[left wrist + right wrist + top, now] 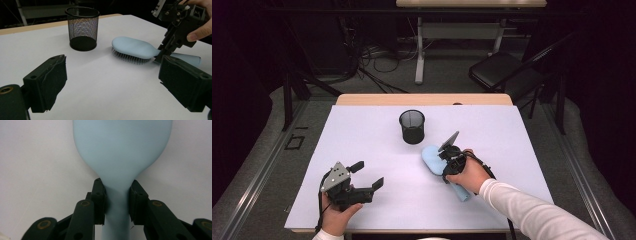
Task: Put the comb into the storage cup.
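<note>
**Right gripper clamped on the neck of a pale blue hairbrush; left gripper spread and idle**

The pale blue hairbrush (432, 159) lies bristles down on the white table cover (362, 135), just right of centre in the high view, its head toward 10 o'clock and its handle toward 4 o'clock. The right gripper (447, 156) has its jaws pressed against the narrow neck where head meets handle, one pad on either side; the right hand (468, 175) covers most of the handle. A black mesh cup (412, 127) stands upright at 11 o'clock from the brush head, near it but apart. The left gripper (368, 176) rests at 8 o'clock from the brush, well apart from it, jaws spread wide with nothing between them; the left hand (339, 214) holds it at the table's near edge.

No brand, label or writing can be read on the brush, the cup or either gripper.

The right gripper view shows the smooth back of the brush (122, 150) and both pads (100, 202) touching the neck. The left gripper view shows the brush (135, 48) side-on with its pale bristles resting on the cover, the free end of the handle at 3 o'clock beyond the right gripper (160, 56), and the cup (82, 28) at 11 o'clock from the brush head.
</note>
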`<state>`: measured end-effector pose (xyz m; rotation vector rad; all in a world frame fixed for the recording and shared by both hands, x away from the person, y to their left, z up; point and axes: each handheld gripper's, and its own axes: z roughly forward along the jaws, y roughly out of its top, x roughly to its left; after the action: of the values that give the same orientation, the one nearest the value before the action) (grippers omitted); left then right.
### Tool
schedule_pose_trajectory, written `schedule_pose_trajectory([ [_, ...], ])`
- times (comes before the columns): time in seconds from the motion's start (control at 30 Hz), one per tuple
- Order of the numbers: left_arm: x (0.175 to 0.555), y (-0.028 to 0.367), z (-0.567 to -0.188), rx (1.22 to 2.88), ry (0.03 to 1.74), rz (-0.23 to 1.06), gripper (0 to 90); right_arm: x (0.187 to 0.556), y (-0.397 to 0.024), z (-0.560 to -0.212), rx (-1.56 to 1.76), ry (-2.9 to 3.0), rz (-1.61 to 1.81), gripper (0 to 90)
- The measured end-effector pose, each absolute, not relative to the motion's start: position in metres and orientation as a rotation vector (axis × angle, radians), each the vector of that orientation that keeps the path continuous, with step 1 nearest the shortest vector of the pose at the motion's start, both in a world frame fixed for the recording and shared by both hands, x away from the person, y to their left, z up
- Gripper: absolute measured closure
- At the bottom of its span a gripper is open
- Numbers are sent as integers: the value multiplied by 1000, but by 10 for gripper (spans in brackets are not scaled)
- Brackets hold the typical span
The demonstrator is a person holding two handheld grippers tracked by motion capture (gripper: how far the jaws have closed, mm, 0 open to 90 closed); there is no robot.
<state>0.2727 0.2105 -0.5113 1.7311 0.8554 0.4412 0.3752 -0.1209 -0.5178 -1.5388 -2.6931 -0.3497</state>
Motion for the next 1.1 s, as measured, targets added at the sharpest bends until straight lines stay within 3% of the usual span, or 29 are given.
schedule_pose_trajectory([
  [1.1, 273, 211, -511, 1734, 855, 448, 82, 377, -127, -500, -1503, -2716, -434, 702],
])
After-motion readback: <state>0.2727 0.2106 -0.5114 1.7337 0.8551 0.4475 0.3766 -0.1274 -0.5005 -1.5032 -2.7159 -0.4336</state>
